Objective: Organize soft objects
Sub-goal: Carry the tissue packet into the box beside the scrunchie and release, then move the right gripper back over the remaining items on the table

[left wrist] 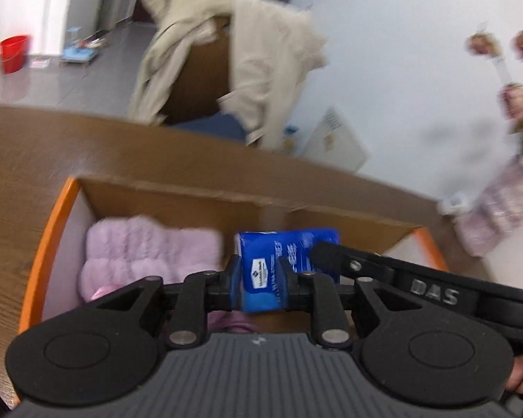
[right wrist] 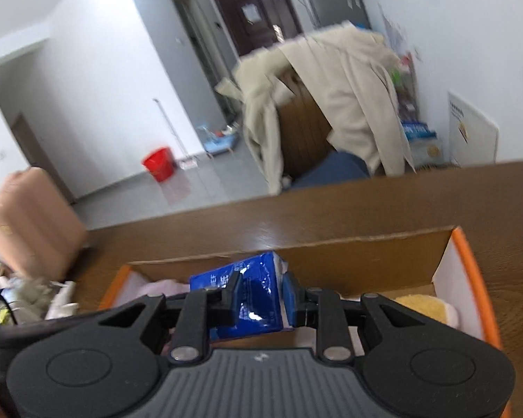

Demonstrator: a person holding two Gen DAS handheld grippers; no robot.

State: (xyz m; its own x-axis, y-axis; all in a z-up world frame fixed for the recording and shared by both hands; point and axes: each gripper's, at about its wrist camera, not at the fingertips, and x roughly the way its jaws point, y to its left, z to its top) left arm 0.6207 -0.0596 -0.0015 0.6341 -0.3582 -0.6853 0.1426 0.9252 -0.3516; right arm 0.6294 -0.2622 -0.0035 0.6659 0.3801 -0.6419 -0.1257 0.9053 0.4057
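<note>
A blue plastic tissue pack [left wrist: 289,244] hangs over an orange-rimmed cardboard box [left wrist: 48,240], gripped from both ends. My left gripper [left wrist: 259,278] is shut on its near end. In the left wrist view, a black arm marked DAS [left wrist: 432,292] reaches the pack from the right. In the right wrist view, my right gripper [right wrist: 259,301] is shut on the same blue pack [right wrist: 254,278], which is tilted and crinkled. A fluffy pink cloth [left wrist: 146,254] lies in the left part of the box. A yellow soft item [right wrist: 425,306] lies at the right end of the box [right wrist: 470,254].
The box stands on a brown wooden table [left wrist: 17,160]. Behind the table is a chair draped with a beige coat [left wrist: 261,52]. A clear bottle with flowers [left wrist: 495,209] stands at the table's right. Loose clutter [right wrist: 28,296] and a tan bag [right wrist: 28,219] are at the left. A red bucket [left wrist: 14,52] is on the floor.
</note>
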